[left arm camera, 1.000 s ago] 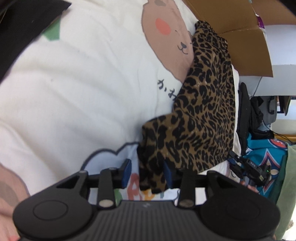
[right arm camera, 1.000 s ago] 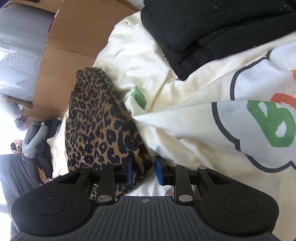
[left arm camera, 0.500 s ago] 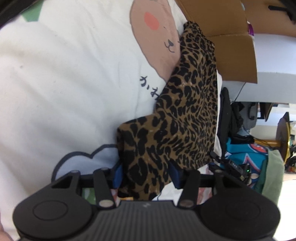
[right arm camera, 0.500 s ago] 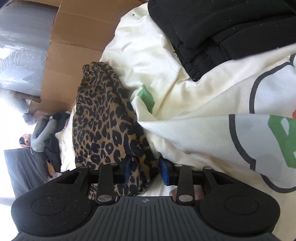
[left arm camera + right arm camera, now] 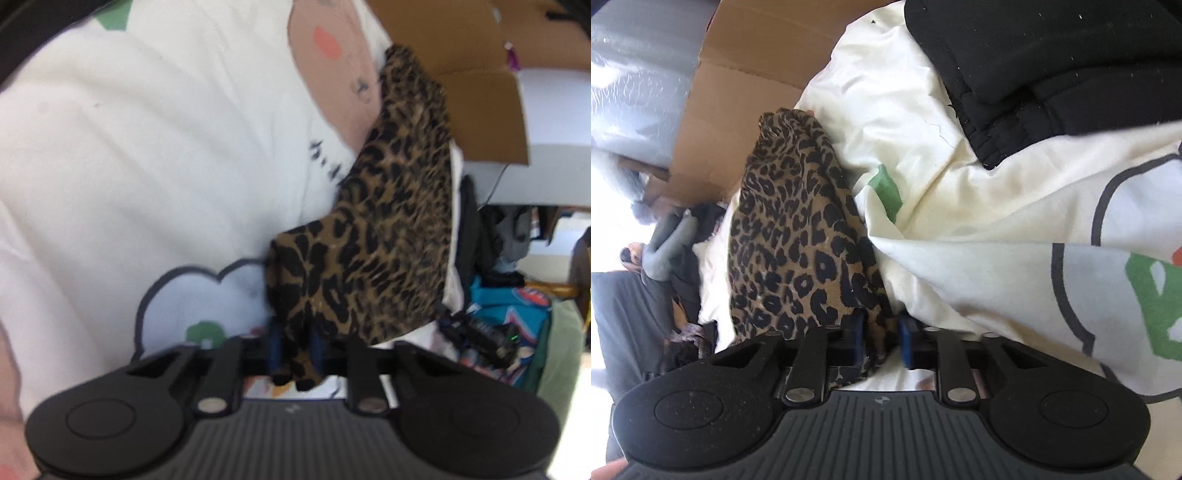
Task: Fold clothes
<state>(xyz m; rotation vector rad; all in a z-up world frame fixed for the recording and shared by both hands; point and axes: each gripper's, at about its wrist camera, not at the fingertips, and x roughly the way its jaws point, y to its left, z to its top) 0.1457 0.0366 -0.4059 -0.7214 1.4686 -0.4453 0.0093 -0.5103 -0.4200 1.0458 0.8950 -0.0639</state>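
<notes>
Two grippers, left (image 5: 295,347) and right (image 5: 881,341), have just closed their jaws on near corners of a leopard garment (image 5: 388,229) lying along the printed sheet's (image 5: 147,166) edge, beside cardboard (image 5: 472,85). Thin bunched fabric could slip free if lifted unevenly.

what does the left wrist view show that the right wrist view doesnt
Only the left wrist view shows the pink bear face print, the left gripper and a teal garment past the bed edge.

Only the right wrist view shows the folded black clothes, the right gripper and grey plastic wrap.

Both show the leopard print garment, a cardboard box and the white printed bedcover. Each gripper's jaws have just been closing, and each is shut on a corner of the garment.
</notes>
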